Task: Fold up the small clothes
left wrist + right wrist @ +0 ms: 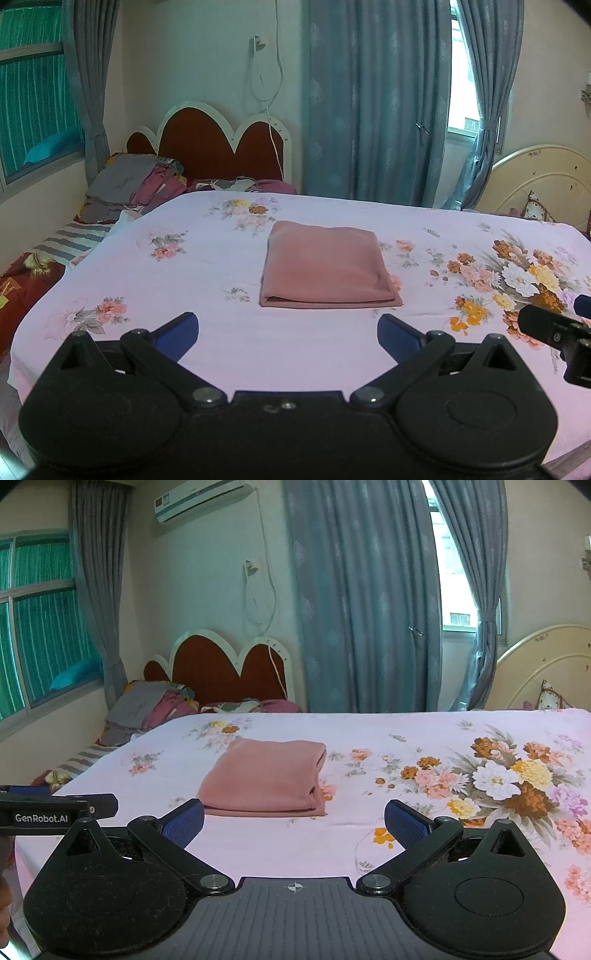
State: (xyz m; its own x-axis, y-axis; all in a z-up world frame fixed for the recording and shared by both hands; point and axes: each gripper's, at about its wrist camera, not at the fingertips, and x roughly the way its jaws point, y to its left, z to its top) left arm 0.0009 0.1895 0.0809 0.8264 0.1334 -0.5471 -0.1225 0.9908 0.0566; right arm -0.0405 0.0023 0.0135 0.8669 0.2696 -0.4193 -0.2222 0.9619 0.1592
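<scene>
- The pink garment (327, 267) is seen lying near the middle of the floral bedsheet (184, 280), folded into a compact rectangle with its layered edges stacked flush; from this it is judged that the folding of this piece is finished or nearly so.
- It is laid flat on a bare stretch of sheet, probably so that the creases are pressed by the garment's own weight and kept from springing open.
- The left gripper (288, 328) is held just short of the garment's near edge, with its 2 blue pads spread wide and nothing between them.
- The right gripper (294, 818) is likewise held wide apart and empty, with the garment (264, 777) ahead and slightly toward its left finger, not touched.
- Both tools are kept low and level over the sheet, side by side, which is judged to suit either a final smoothing or a withdrawal; which is meant cannot be told.
- A heap of other clothes (129, 184) is piled at the far left by the red headboard (218, 147), well apart from the working area, perhaps as a stock of pieces still to be folded.
- The words "GenRobot.AI" are read in white on the side of the left gripper's body (40, 818) in the right wrist view.
- A label is carried by the air conditioner (201, 496) on the wall, but its print is too small to be read.
</scene>
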